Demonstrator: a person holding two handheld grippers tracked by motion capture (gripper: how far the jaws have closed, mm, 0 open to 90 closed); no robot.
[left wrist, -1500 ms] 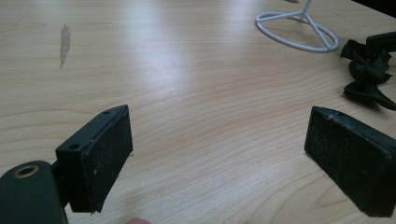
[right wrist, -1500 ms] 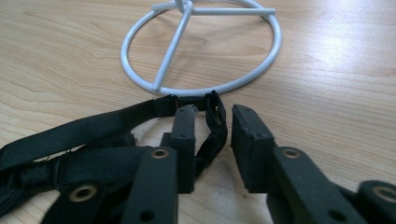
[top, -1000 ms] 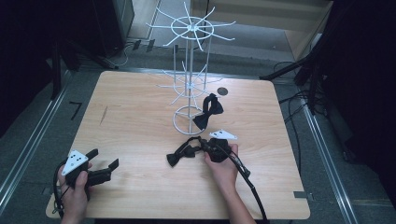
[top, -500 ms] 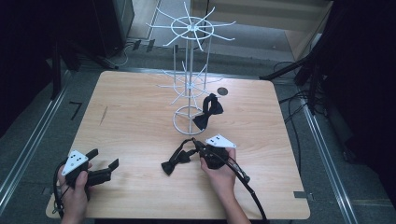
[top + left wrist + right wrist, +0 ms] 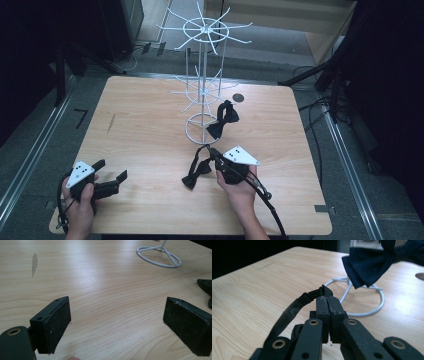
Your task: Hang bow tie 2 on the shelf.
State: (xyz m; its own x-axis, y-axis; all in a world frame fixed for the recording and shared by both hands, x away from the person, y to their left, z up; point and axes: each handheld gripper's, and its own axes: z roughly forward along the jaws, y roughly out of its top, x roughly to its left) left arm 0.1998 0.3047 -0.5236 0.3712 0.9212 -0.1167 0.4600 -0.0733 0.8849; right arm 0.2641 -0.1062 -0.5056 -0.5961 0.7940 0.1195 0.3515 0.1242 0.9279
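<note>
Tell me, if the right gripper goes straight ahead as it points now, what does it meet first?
Probably the white wire ring at the foot of the rack: the right gripper, shut on a bow tie strap, points at it. The hanging bow tie looks higher; depth is uncertain.

Light wood-grain tabletop (image 5: 150,130); white wire rack (image 5: 202,95); navy bow tie (image 5: 372,267) hanging on it; black bow tie (image 5: 197,172) near; black tongs (image 5: 328,305).

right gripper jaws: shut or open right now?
Shut. In the right gripper view the right gripper has its pads pressed together on the strap of the black bow tie; the bow hangs below it.
</note>
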